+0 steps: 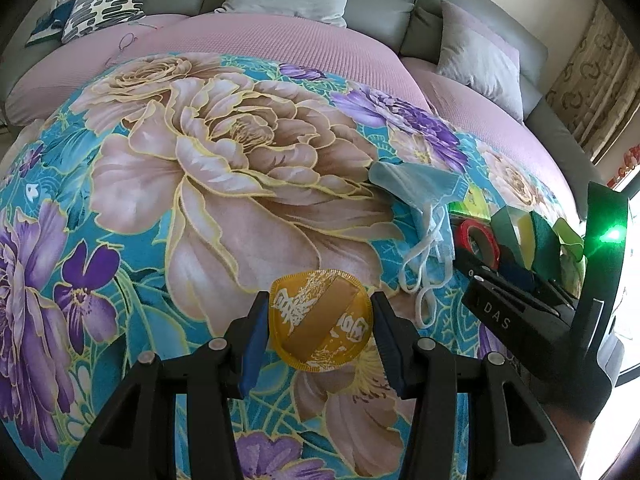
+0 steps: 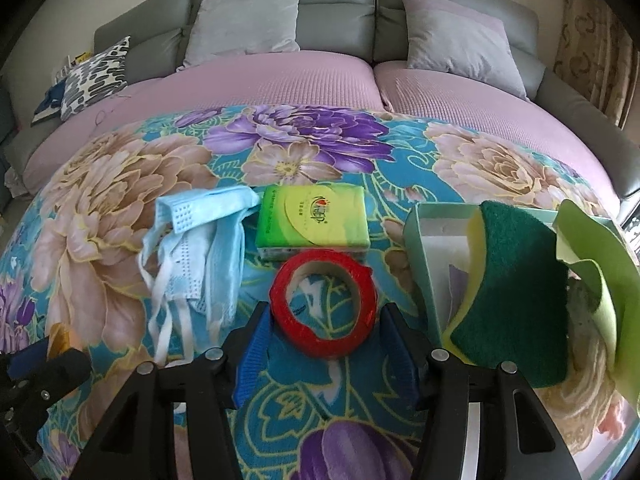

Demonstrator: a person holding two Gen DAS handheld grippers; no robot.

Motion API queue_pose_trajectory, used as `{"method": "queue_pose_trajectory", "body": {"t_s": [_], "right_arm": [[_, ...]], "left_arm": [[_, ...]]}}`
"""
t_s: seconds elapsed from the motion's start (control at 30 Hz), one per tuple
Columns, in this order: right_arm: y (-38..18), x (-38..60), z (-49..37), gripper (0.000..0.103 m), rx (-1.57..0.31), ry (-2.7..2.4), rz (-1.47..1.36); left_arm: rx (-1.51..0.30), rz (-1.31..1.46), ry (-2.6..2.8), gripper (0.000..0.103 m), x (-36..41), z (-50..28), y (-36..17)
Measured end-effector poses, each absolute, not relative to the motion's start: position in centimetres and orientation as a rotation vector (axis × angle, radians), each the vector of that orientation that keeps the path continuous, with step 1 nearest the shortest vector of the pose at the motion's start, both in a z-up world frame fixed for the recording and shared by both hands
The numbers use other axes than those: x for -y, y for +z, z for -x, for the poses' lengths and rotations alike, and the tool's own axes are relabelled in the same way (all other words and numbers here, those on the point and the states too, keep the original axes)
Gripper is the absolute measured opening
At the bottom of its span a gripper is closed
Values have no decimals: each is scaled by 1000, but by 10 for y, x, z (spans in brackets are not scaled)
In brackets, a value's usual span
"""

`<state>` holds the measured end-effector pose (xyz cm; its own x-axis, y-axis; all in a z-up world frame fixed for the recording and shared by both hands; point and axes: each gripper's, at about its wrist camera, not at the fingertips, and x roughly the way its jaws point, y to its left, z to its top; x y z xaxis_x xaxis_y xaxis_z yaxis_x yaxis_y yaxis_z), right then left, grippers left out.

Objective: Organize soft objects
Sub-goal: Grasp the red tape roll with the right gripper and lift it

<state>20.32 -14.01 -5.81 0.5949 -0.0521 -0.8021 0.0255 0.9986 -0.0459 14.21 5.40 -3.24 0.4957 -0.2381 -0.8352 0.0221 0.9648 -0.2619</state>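
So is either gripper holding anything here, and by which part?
Nothing is clamped. The left gripper is open around the yellow round pad; the right gripper is open around the red tape roll.

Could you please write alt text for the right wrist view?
The open right claw straddles a red tape roll on a floral blanket. Beyond lie blue face masks, a green tissue pack and a box holding a sponge.

I see a grey sofa [image 2: 340, 12] with two grey cushions [image 2: 244, 16], a spotted pillow [image 2: 96, 76], and patterned curtains [image 2: 596, 40].
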Motion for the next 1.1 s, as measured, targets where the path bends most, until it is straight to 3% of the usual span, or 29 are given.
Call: {"method": "queue_pose_trajectory", "body": {"t_s": [0.6,1.1], "right_arm": [[-10,161,-148,53,-800,-2,-57],[30,242,-99,53,-694,-97,-157]], "left_arm": [[-936,193,-150,51,-38,-132,-3],[-804,105,-272,51,32,-119,32]]}}
